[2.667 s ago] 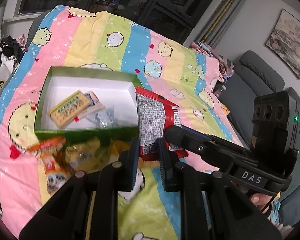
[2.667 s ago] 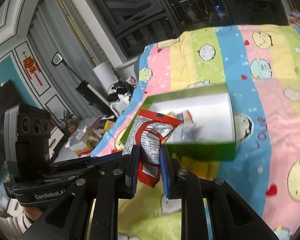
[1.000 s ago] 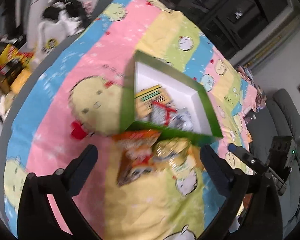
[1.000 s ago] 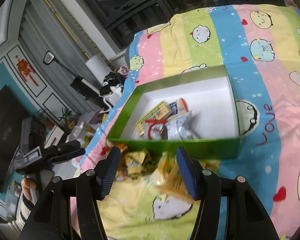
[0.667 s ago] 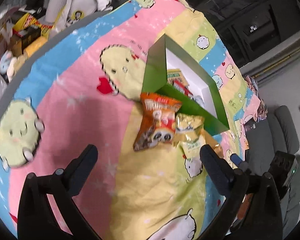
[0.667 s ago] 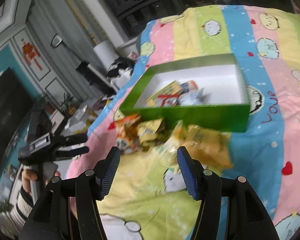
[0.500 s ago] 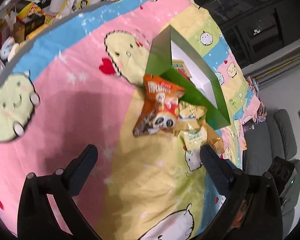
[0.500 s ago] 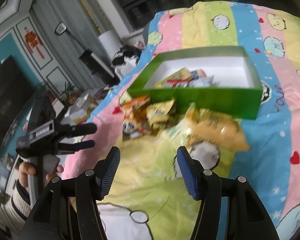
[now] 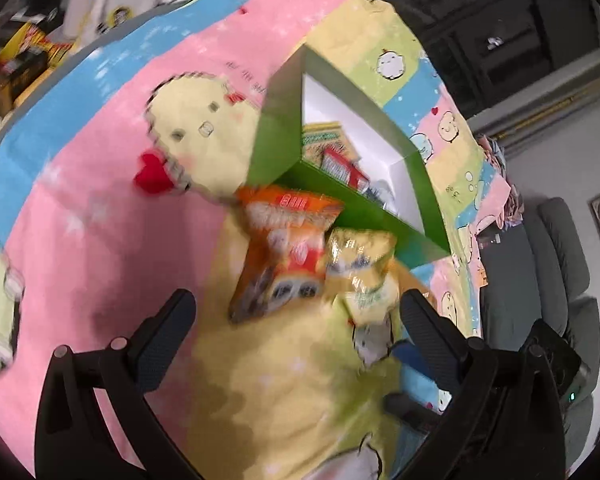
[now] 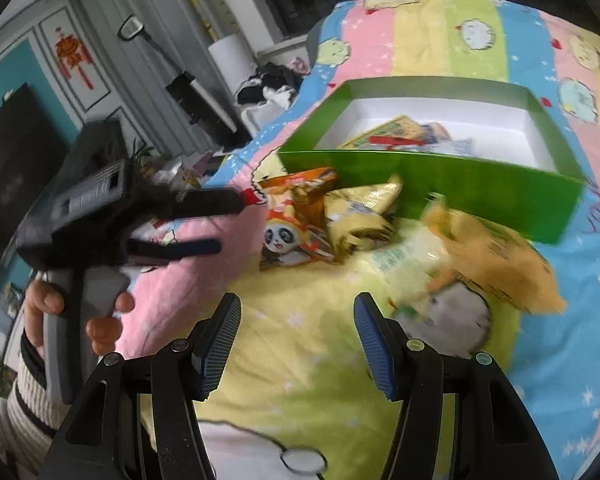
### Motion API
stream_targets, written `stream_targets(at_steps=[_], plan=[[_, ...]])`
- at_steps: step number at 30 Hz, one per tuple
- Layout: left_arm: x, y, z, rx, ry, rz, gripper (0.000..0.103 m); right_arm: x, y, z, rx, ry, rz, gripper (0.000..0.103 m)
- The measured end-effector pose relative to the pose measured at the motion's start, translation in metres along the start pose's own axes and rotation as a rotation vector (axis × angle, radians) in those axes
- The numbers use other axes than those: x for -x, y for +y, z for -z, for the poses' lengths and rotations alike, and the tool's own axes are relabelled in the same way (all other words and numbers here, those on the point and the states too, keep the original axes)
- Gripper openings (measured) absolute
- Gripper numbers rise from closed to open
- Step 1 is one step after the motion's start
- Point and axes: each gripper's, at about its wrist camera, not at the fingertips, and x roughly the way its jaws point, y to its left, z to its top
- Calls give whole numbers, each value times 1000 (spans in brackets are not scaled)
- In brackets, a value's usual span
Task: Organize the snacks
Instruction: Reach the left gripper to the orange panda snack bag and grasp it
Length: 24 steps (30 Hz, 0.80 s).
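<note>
A green box [image 10: 460, 184] with a white inside lies on the bed and holds several snack packets, one red and grey [image 9: 342, 168]. In front of it lie an orange panda bag [image 10: 296, 220], a gold bag [image 10: 360, 208] and a large yellow bag [image 10: 492, 256]. In the left wrist view the orange bag [image 9: 284, 252] and gold bag [image 9: 360, 260] lie just ahead of my open, empty left gripper [image 9: 296, 316]. My right gripper [image 10: 296, 332] is open and empty, short of the bags. The left gripper also shows in the right wrist view [image 10: 204, 224].
The striped cartoon bedspread [image 10: 300, 380] covers the bed. Clothes and boxes [image 9: 28, 60] lie on the floor past the bed's edge. A grey sofa [image 9: 560, 260] stands at the right. A TV [image 10: 12, 176] and wall stand at the left.
The red and grey packet that both grippers held now lies in the box. Both grippers have opened and pulled back and lower, toward the bags in front of the box.
</note>
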Motion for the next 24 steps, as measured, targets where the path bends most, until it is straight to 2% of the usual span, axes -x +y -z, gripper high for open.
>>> stream_targets(at_steps=[3,6,9,12,14,16,19,22,24], plan=[[-7,0,-9,-31,-19,-1,101,-16,11,-12,48,-7,2,60],[-12,5,-9,-29,-10,34,99,-34,17,-23,71,-7,-14,60],[-16,8,-7,-45,-7,7,95,-50,18,-30,90,1,15,60],[-25,15,-6,-19,19,16,82,-63,18,-34,95,7,15,60],[-30,15,-4,-30,30,9,79,-71,20,-36,110,7,41,60],[-35,14,-2,-48,43,-20,70,-77,19,-36,105,5,44,60],[-36,17,-3,-41,39,-16,59,-89,18,-37,90,24,36,59],[-38,21,-4,-25,41,-7,54,-101,16,-35,86,70,40,54],[-38,21,-5,-27,36,-9,53,-102,14,-35,68,68,27,49]])
